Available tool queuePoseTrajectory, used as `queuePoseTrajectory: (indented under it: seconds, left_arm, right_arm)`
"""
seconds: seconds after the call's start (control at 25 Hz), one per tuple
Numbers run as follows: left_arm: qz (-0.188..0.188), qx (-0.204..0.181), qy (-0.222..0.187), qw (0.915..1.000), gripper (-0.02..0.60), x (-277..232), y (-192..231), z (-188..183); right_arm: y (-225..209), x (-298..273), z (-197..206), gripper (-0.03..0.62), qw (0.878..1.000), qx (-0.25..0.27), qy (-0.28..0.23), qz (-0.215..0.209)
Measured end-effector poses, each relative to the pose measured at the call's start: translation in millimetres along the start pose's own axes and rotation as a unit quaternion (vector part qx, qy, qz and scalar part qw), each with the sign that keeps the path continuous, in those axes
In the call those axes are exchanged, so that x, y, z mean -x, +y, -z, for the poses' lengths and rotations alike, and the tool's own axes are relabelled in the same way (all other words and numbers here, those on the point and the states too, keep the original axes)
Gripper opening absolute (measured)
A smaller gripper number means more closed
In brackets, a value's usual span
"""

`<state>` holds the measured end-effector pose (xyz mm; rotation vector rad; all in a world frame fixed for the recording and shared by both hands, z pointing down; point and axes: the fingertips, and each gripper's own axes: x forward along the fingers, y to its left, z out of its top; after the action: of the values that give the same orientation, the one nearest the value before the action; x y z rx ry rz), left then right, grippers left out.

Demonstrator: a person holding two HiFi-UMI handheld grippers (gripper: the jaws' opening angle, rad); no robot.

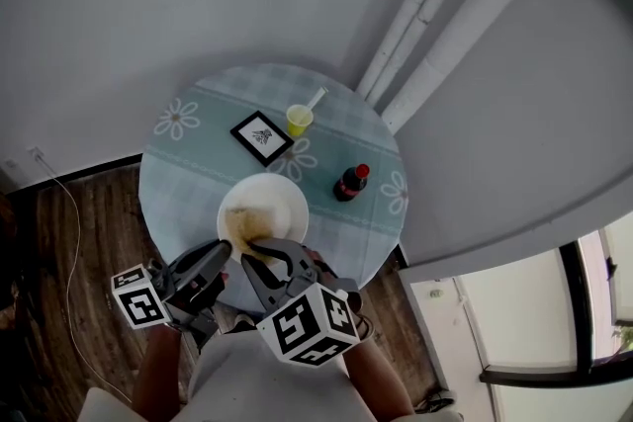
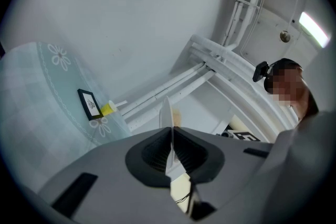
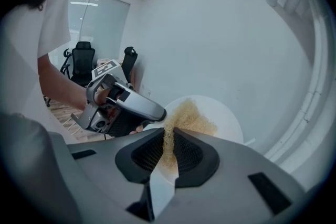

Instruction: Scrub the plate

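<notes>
A white plate (image 1: 267,205) with a brown smear is held up over the near edge of the round table (image 1: 188,183). My left gripper (image 1: 226,250) is shut on the plate's near-left rim; in the left gripper view the plate (image 2: 168,110) stands edge-on between the jaws. My right gripper (image 1: 259,252) is shut on a tan mesh scrubber (image 3: 186,115), which rests against the plate's face (image 3: 228,120). The right gripper view also shows the left gripper (image 3: 157,113) at the plate's left rim.
On the teal flowered cloth stand a yellow cup with a straw (image 1: 299,120), a black-framed card (image 1: 261,136) and a dark bottle with a red cap (image 1: 349,183). White pipes (image 1: 445,15) run up the wall behind. A cable (image 1: 69,242) lies on the wooden floor at left.
</notes>
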<state>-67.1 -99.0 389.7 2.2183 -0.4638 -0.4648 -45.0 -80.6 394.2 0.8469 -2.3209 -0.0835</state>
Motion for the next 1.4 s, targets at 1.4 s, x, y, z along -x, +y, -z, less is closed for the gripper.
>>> queuePoseTrajectory:
  seconds: [1.4]
  left_arm:
    - [0.008, -0.008, -0.015, 0.9998, 0.021, -23, 20, -17]
  right_arm:
    - [-40, 2, 45, 0.061, 0.997, -0.071, 0.023, 0.007]
